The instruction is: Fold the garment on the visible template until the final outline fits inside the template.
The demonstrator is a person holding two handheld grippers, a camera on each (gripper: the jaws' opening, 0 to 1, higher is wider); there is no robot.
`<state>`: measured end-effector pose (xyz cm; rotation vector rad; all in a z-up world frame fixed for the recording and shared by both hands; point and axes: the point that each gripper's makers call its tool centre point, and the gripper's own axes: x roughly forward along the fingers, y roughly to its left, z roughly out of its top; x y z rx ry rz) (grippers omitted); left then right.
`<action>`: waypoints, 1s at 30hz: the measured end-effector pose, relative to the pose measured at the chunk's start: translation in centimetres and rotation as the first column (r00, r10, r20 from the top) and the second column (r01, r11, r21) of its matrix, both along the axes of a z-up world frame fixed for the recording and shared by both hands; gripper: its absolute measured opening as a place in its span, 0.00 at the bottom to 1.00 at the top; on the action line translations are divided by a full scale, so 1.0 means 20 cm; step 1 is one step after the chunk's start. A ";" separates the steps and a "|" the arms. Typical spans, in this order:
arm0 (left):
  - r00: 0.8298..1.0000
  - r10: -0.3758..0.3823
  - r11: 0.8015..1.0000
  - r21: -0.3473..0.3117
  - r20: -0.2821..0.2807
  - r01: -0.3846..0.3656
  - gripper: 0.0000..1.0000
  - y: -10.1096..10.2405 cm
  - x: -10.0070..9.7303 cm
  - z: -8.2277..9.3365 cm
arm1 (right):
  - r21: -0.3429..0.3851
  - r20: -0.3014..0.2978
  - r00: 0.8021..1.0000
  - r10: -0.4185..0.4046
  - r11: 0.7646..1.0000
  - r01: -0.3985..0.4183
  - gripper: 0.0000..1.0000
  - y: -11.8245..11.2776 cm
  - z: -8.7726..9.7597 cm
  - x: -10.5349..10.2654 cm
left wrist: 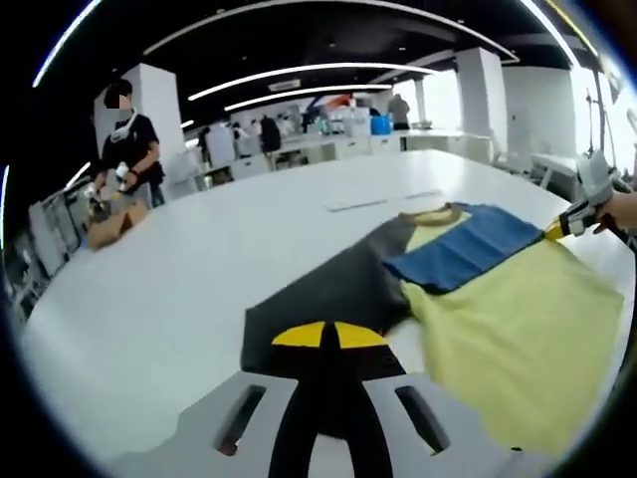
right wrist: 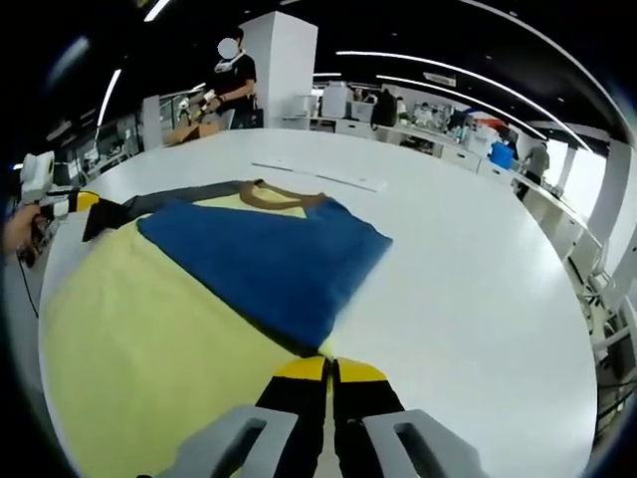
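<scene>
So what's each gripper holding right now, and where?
Left gripper pinches the garment's dark sleeve at its end; right gripper pinches the blue sleeve's edge.

Both views were bright and evenly lit by ceiling light strips [left wrist: 299, 72]; table [right wrist: 468, 259] glared white, shadows soft, heavy fisheye bending at edges.

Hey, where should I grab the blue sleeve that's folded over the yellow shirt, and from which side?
Probably the free outer corner of the blue sleeve, where it juts past the yellow body onto the bare white table. Come in low from that open table side: the cloth lies flat, and that exposed edge lets one jaw slide under the sleeve alone. The brown collar end is anchored to the shirt.
</scene>
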<state>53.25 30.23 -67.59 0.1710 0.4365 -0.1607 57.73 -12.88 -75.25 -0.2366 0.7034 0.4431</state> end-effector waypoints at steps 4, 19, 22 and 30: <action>1.000 0.024 1.000 0.004 0.020 -0.024 0.00 0.09 -0.01 0.07 | -0.006 -0.001 1.000 -0.001 1.000 0.001 0.00 -0.01 0.00 0.00; 0.991 0.120 0.992 -0.048 0.059 -0.117 0.00 0.38 0.01 0.24 | 0.016 -0.009 1.000 -0.029 0.999 0.029 0.00 -0.04 -0.01 0.00; 0.989 0.134 0.991 -0.039 0.069 -0.131 0.00 0.43 0.02 0.25 | 0.018 -0.006 0.999 -0.034 0.999 0.034 0.00 -0.04 -0.01 0.01; 0.981 0.192 0.981 -0.028 0.035 -0.191 0.00 0.55 0.01 0.20 | 0.054 -0.011 0.999 -0.050 0.997 0.051 0.00 -0.04 -0.01 0.01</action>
